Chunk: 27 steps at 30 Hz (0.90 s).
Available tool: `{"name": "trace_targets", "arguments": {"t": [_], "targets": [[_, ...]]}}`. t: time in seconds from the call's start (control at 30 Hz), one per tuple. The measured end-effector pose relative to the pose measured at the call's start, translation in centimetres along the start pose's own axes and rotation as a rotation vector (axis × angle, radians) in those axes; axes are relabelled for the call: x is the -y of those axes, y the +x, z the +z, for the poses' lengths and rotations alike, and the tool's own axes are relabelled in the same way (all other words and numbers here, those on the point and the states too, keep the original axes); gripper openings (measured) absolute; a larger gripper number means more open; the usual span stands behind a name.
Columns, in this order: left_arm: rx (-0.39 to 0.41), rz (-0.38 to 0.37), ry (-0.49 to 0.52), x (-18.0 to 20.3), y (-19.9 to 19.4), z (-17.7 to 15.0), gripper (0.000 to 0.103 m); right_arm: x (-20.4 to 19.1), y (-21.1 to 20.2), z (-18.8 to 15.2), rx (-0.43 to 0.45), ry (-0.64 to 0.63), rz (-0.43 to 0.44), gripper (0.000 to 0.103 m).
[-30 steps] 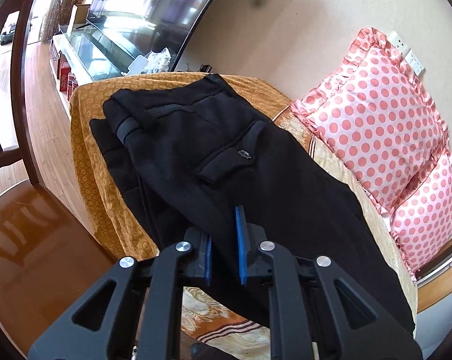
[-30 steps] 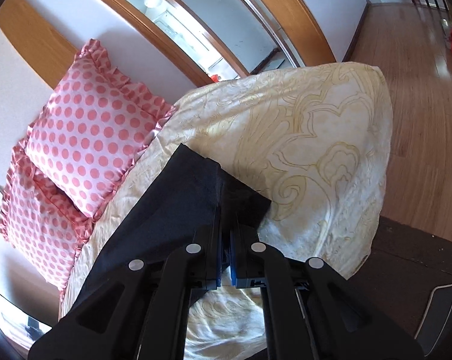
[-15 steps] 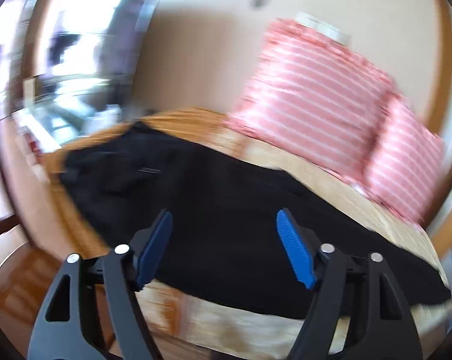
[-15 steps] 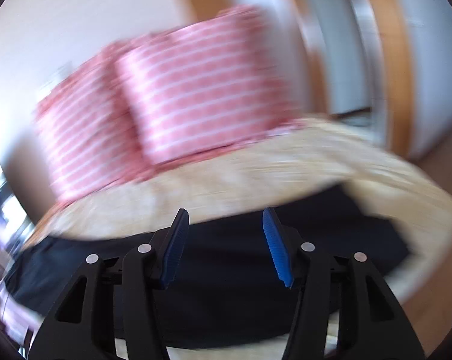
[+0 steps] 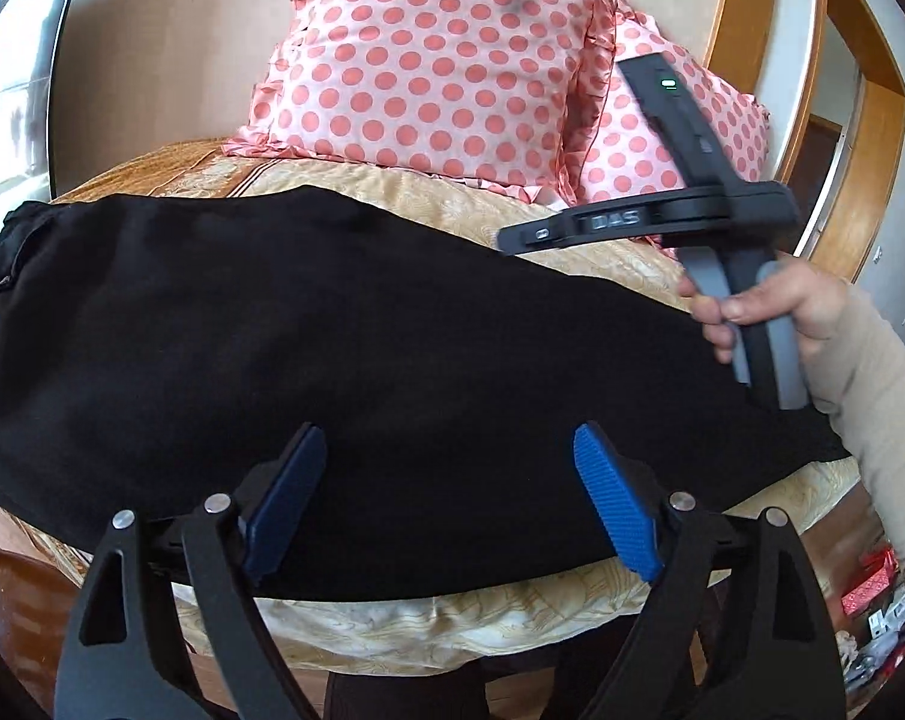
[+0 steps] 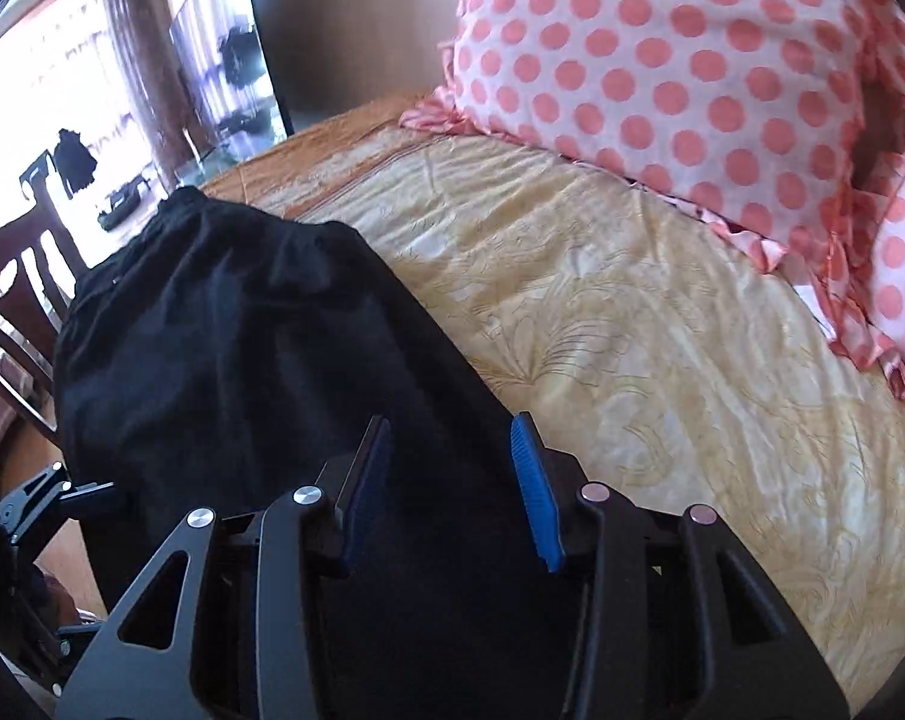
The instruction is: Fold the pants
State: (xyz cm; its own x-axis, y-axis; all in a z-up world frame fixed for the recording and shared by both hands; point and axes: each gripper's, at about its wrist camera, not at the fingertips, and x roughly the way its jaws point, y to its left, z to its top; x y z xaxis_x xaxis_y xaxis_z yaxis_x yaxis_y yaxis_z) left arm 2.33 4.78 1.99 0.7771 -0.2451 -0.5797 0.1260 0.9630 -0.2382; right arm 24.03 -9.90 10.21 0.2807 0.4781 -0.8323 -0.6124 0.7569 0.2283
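The black pants (image 5: 344, 348) lie flat, stretched left to right across the yellow patterned bed cover (image 5: 452, 618). My left gripper (image 5: 446, 498) is open and empty, its blue pads over the pants' near edge. My right gripper (image 6: 449, 480) is open and empty above the leg end of the pants (image 6: 242, 348). In the left wrist view the right gripper's body (image 5: 716, 210) shows at the right, held in a hand over the pants' right end.
Two pink polka-dot pillows (image 5: 428, 60) lean on the wall behind the bed. A dark wooden chair (image 6: 8, 312) stands at the bed's far end. A window and glass cabinet (image 6: 224, 60) lie beyond. A wooden door frame (image 5: 836, 90) is at the right.
Both grippers have let go of the pants and opened. Both have swung round: the left now faces the pillows, the right looks along the bed toward the waistband end.
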Motion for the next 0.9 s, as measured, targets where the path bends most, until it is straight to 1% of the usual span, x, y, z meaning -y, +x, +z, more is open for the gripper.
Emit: {"name": "trace_targets", "arguments": {"t": [0.13,0.2,0.23,0.3,0.33,0.43,0.53,0.57,0.63,0.7,0.73,0.77,0.83,0.87,0.9], "targets": [[-0.003,-0.013,0.010,0.6,0.5,-0.1,0.094,0.0,1.3,-0.2,-0.036,-0.029,-0.004,0.044],[-0.004,-0.010,0.030,1.0,0.7,-0.2,0.096,-0.2,1.9,-0.4,-0.053,-0.050,-0.015,0.042],[-0.003,-0.007,0.039,1.1,0.7,-0.2,0.098,-0.4,2.3,-0.3,-0.045,-0.064,-0.015,0.040],[-0.003,-0.001,0.059,1.4,1.0,-0.2,0.100,-0.7,2.1,-0.4,-0.037,-0.078,0.009,0.021],[-0.005,0.003,0.069,1.5,1.1,-0.2,0.101,-0.8,1.9,-0.4,-0.036,-0.080,0.006,0.003],[-0.009,0.009,0.076,1.7,1.3,0.0,0.101,-0.7,1.8,0.3,-0.013,-0.087,-0.068,0.002],[-0.010,0.002,0.069,1.5,1.5,0.2,0.101,0.6,1.8,1.4,0.023,-0.013,-0.094,0.001],[-0.011,0.002,0.067,1.5,1.5,0.3,0.101,0.7,2.1,1.5,0.019,-0.008,-0.096,0.001],[-0.013,0.005,0.067,1.5,1.6,0.3,0.101,0.7,2.8,1.3,-0.022,-0.018,-0.087,0.002],[-0.014,0.007,0.075,1.5,1.5,0.3,0.101,1.2,1.8,0.8,-0.014,0.003,-0.107,0.018],[-0.015,0.007,0.083,1.5,1.5,0.2,0.101,2.0,0.6,0.3,0.004,0.032,-0.124,0.038],[-0.017,0.005,0.092,1.5,1.5,0.2,0.101,3.1,-1.3,-0.5,0.053,0.070,-0.152,0.053],[-0.016,0.001,0.102,1.4,1.3,0.0,0.101,5.5,-4.9,-2.5,0.130,0.154,-0.201,0.059],[-0.014,-0.003,0.105,1.4,1.2,0.0,0.101,7.1,-6.9,-3.9,0.160,0.215,-0.228,0.059],[-0.012,-0.005,0.107,1.4,1.1,-0.1,0.101,9.5,-9.8,-6.4,0.190,0.316,-0.272,0.060]]}}
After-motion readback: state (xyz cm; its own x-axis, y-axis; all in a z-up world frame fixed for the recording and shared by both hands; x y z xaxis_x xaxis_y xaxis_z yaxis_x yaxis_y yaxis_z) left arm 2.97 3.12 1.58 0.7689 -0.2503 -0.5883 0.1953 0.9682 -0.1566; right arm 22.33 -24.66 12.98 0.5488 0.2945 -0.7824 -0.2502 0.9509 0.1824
